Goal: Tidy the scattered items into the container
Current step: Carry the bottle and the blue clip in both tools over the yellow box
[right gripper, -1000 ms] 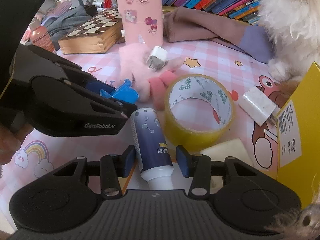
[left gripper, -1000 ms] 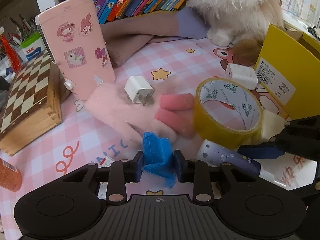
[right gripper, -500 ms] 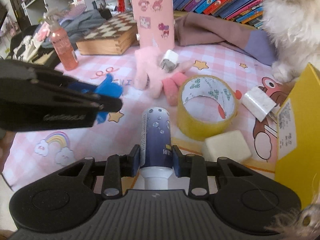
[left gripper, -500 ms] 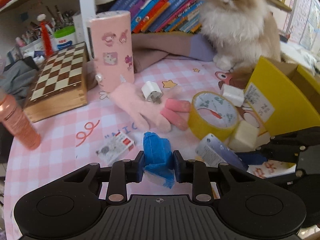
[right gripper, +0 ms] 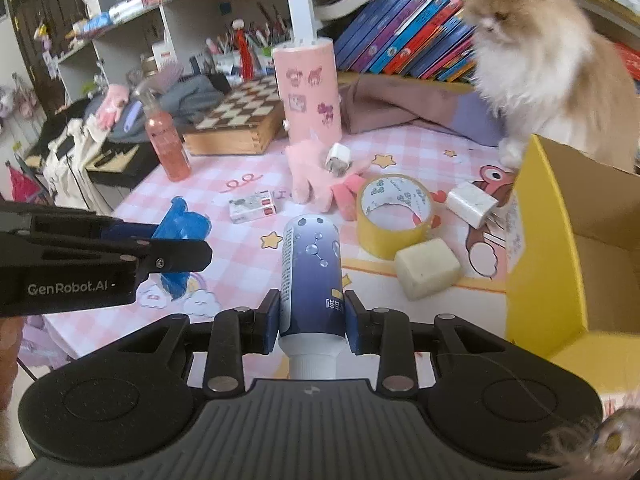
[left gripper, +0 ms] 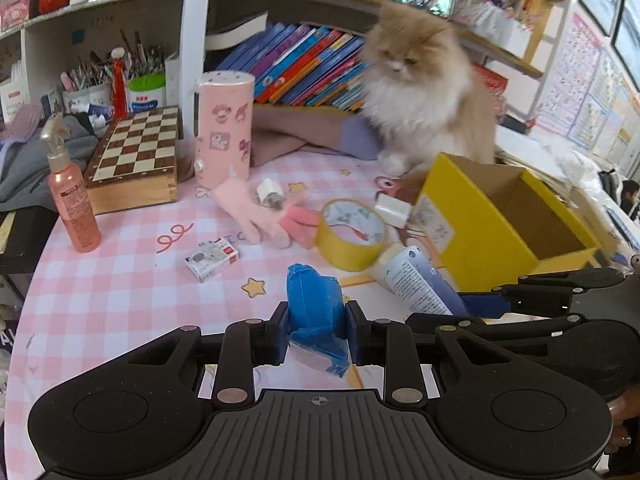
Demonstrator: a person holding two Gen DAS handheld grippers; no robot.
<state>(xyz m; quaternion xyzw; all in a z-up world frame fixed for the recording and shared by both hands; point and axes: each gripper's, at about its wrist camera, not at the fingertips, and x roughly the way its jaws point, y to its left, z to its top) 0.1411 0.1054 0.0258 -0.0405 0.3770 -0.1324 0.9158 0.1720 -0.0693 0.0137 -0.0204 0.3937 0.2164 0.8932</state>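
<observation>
My left gripper (left gripper: 316,330) is shut on a crumpled blue packet (left gripper: 314,304), held above the pink checked table; it also shows in the right wrist view (right gripper: 180,236). My right gripper (right gripper: 311,320) is shut on a dark blue tube (right gripper: 311,272), cap toward the camera; the tube shows in the left wrist view (left gripper: 416,280). The open yellow box (left gripper: 500,224) stands at the right (right gripper: 560,264). On the table lie a yellow tape roll (left gripper: 350,234), a pink glove (left gripper: 248,212), two white chargers (right gripper: 338,158) (right gripper: 472,204), a cream block (right gripper: 426,268) and a small carton (left gripper: 211,259).
A fluffy cat (left gripper: 420,92) sits behind the box. A pink cylinder (left gripper: 222,128), a chessboard box (left gripper: 134,156) and an orange spray bottle (left gripper: 72,196) stand at the back left. Books and shelves line the back. The table's left edge drops off.
Both grippers have lifted up and back from the table, each carrying its item. The right gripper closed on the tube, which came off the table.
</observation>
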